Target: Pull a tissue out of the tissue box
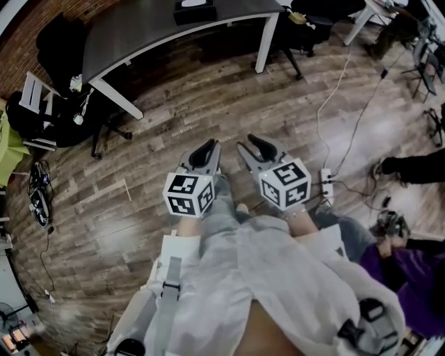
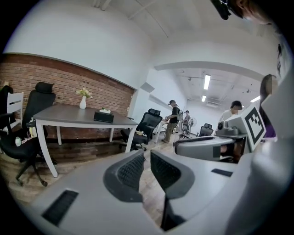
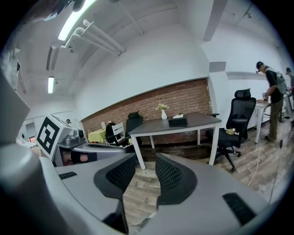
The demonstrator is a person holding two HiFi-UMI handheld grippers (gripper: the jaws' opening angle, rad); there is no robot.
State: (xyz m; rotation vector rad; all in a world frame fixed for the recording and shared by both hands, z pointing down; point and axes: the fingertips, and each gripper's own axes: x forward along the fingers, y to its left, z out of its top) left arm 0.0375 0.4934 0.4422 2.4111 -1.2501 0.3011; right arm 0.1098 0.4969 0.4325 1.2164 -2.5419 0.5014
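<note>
1. Grippers first: the left gripper [image 1: 206, 150] has its jaws nearly together, with just a thin slit and bare floor showing through it. The right gripper [image 1: 252, 144] is clearly wider. Nothing sits between either pair, so both are empty. They're side by side in the middle of the head view, over the wooden floor [image 1: 174, 125].
2. The tissue box [image 1: 195, 11] is way up at the top centre of the head view, on the grey desk [image 1: 139, 31], well apart from both grippers. In the right gripper view it sits just above and right of the jaws, beside a small white vase [image 3: 163, 114].
3. My read is that this is still the approach and nothing of the pull has begun.
4. To do it well, I'd come at the desk's long open side. The black office chair [image 3: 235, 120] at the right end of the desk in that view is worth steering round.
5. The box looks light, so it may lift with the tissue. I'd press one gripper on the lid and pinch with the other. The left jaws would need to spread more before they're any use.
6. Pinch low on the tissue [image 3: 178, 116] and pull straight up, slowly, so it doesn't tear.
7. From here the tissue is just a pale blob on top, so I can't say how much sticks out.
</note>
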